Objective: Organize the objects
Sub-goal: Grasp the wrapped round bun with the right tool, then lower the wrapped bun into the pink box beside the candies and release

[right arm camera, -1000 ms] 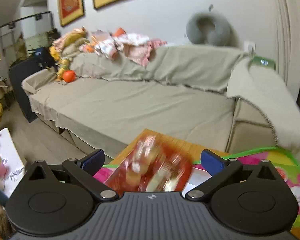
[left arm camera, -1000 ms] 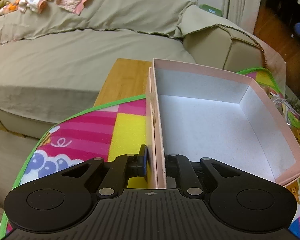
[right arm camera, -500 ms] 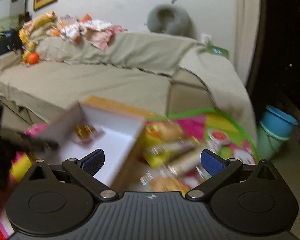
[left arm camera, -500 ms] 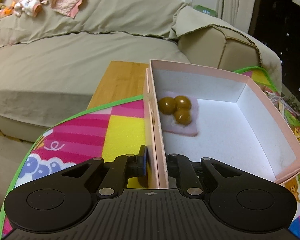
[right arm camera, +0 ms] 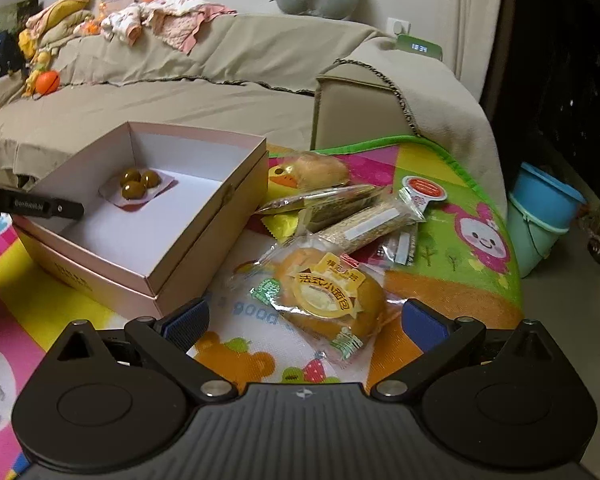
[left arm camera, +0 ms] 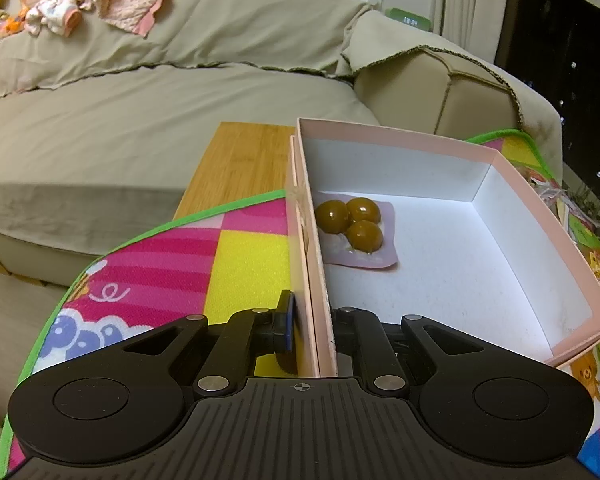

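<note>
Lining up on the bun (right arm camera: 332, 292) is my job with the right tool (right arm camera: 305, 320), which hangs wide open and empty, its blue pads on either side of the wrapped bun on the mat (right arm camera: 452, 248). To do this well, I judge I should come lower and a little forward so the pads meet the bun's middle rather than only the loose film, then close gently, since the bread will squash and the wrapper may slip. The other snacks (right arm camera: 340, 216) lie just beyond it, touching or overlapping, so I would lift straight up before swinging left to the box (right arm camera: 204, 216). My left tool (left arm camera: 312, 332) is closed on the box's near wall, one finger outside and one inside, steadying it; the box sits on the mat beside the sofa (left arm camera: 140, 120), with one pack of three brown balls (left arm camera: 350, 220) in its far left corner. Both tools point forward and down, the right one tilted over the bun.
</note>
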`<state>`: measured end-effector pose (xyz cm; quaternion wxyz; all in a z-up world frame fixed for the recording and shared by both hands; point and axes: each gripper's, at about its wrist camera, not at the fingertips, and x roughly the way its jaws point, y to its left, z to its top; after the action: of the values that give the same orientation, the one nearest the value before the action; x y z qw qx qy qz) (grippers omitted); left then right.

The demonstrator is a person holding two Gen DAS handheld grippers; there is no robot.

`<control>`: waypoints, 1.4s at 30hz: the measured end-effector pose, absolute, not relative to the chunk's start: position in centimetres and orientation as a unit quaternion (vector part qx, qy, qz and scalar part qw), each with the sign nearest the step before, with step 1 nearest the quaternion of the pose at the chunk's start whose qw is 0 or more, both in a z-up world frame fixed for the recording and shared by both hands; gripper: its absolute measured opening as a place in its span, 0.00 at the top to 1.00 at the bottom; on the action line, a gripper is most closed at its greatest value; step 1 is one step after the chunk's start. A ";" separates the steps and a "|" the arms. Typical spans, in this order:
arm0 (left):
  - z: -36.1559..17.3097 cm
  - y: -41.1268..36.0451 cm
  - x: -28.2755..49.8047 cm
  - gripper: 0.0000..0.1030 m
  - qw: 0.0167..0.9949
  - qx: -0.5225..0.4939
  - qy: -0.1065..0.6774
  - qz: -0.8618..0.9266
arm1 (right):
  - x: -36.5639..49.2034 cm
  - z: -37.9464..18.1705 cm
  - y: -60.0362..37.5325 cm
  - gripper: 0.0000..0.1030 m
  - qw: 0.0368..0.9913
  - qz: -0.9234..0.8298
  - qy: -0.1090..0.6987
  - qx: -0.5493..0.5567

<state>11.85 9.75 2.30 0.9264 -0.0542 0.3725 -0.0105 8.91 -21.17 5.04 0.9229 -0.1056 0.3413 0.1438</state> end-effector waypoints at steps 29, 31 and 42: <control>2.2 9.7 11.7 0.87 0.927 -0.056 0.372 -0.012 | 11.3 4.0 -22.2 0.04 0.893 0.202 0.400 -0.028; 2.2 9.7 11.7 0.87 0.927 -0.056 0.371 -0.012 | 11.6 3.7 -21.3 0.08 0.900 0.183 0.388 -0.073; 2.2 9.6 11.7 0.87 0.927 -0.057 0.370 -0.012 | 11.3 3.3 -20.8 0.44 0.884 0.172 0.425 -0.092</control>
<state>11.69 9.62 2.21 0.9271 -0.0566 0.3703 -0.0121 11.27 -20.84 3.30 0.8839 -0.0923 0.4248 0.1724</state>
